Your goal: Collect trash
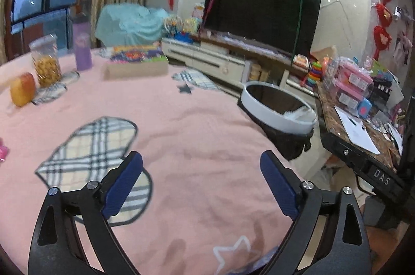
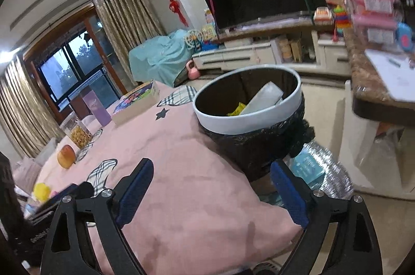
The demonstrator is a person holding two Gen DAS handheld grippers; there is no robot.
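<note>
A trash bin with a white rim and black bag stands beside the pink-clothed table. Inside it lie a white wrapper and a yellow scrap. The bin also shows in the left wrist view, with white paper at its rim. My left gripper is open and empty above the pink cloth. My right gripper is open and empty, just short of the bin. A yellow item and a pink scrap lie at the table's left edge.
On the table's far side stand a snack jar, a purple bottle, an orange bun and a boxed game. A cluttered marble counter is on the right. A TV stands behind.
</note>
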